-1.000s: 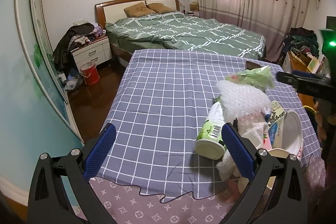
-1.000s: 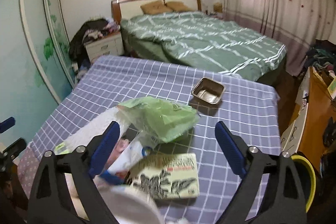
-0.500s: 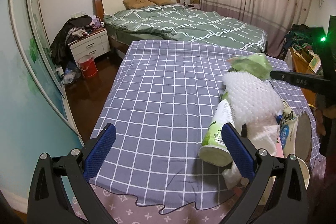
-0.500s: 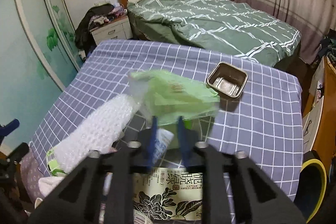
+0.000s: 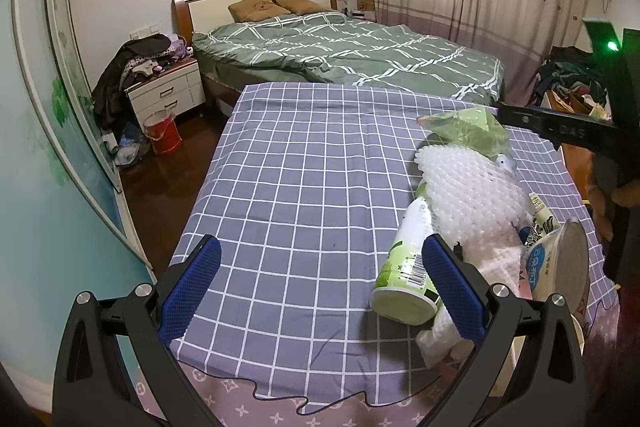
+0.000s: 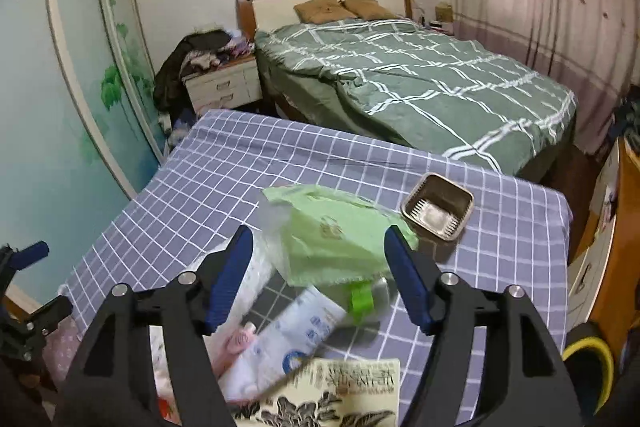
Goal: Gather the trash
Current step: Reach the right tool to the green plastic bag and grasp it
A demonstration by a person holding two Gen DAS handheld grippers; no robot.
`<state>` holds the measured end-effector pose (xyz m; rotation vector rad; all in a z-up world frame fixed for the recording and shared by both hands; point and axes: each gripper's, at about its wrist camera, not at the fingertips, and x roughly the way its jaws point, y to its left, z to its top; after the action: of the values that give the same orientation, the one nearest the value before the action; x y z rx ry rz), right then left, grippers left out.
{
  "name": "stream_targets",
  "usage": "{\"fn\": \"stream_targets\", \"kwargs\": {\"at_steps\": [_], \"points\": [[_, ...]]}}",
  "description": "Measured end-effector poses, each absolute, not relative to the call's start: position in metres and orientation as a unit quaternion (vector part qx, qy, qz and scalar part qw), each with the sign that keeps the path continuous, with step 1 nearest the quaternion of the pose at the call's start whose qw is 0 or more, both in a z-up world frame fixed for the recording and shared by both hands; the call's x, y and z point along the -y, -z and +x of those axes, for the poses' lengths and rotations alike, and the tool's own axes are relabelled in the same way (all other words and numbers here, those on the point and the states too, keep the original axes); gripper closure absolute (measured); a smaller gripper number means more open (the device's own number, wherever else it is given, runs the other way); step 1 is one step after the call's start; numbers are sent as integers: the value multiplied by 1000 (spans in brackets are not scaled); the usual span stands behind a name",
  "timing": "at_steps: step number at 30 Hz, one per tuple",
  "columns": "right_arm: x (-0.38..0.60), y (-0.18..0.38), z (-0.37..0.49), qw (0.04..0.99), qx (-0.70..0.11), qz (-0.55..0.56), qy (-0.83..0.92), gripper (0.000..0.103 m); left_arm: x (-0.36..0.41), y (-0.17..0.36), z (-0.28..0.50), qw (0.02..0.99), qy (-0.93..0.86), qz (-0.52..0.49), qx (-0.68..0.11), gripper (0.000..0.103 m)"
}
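Observation:
A heap of trash lies at the right of the checked table: a green plastic bag, bubble wrap, a green and white cup on its side and a white tub. My left gripper is open and empty at the near table edge, left of the cup. My right gripper is open, its fingers either side of the green bag. A white pouch and a printed carton lie below it. A metal foil tray sits just beyond.
A bed with a green quilt stands beyond the table. A white nightstand piled with clothes and a red bucket stand at the left. A wooden cabinet and a yellow-rimmed bin are at the right.
My right gripper shut half a second ago and now stands open again around the green bag. The left gripper has shifted slightly; its jaws stay open.

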<state>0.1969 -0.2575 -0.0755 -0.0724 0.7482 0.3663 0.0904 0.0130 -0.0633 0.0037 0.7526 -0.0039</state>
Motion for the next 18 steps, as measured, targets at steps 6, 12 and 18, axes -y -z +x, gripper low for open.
{"fn": "stream_targets", "kwargs": {"at_steps": [6,12,18], "points": [[234,87,226,900,-394,-79,-167,38,-17,66,93,929,0,-2,-371,4],[242,106,241,874,-449,-60,-176,90,-18,67,98,928,2,-5,-374,4],[254,90,228,886,-422,-30,-189,96,-15,67,99,927,7,-5,-374,4]]}}
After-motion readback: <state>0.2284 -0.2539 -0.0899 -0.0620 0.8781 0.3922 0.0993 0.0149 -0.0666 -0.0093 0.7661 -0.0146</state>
